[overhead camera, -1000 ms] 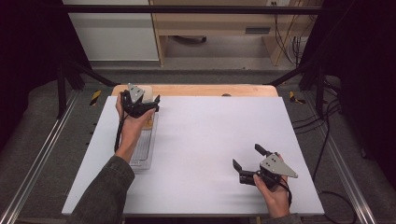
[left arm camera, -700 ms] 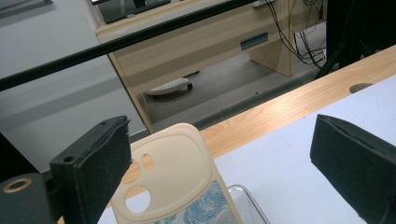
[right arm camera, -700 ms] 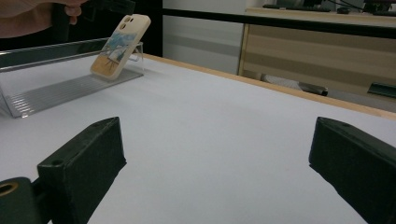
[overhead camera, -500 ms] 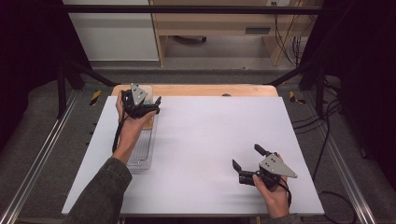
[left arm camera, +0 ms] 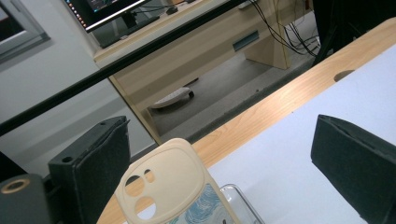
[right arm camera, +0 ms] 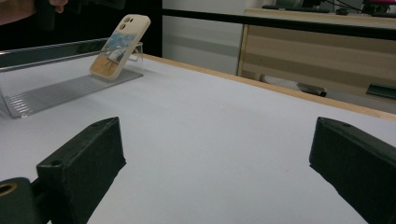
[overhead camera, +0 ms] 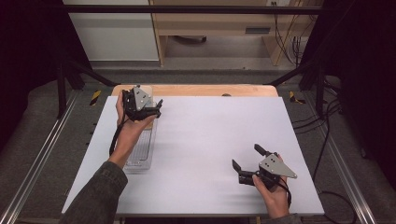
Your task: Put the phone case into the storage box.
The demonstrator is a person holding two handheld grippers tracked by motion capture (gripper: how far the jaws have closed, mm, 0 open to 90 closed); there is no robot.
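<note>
Phone case (right arm camera: 119, 44), leaning upright at far end of clear tray (overhead camera: 140, 156): left gripper (overhead camera: 148, 110) directly above, wide and empty; right gripper (overhead camera: 246, 163) wide, well apart.

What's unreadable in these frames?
- Phone case: lower part cut off by the bottom edge of the left gripper view; in the high view, the left tool and hand cover it.
- Clear tray: near end hidden under the forearm, high view.
- Monitor: cropped at the top edge, text too small.
</note>
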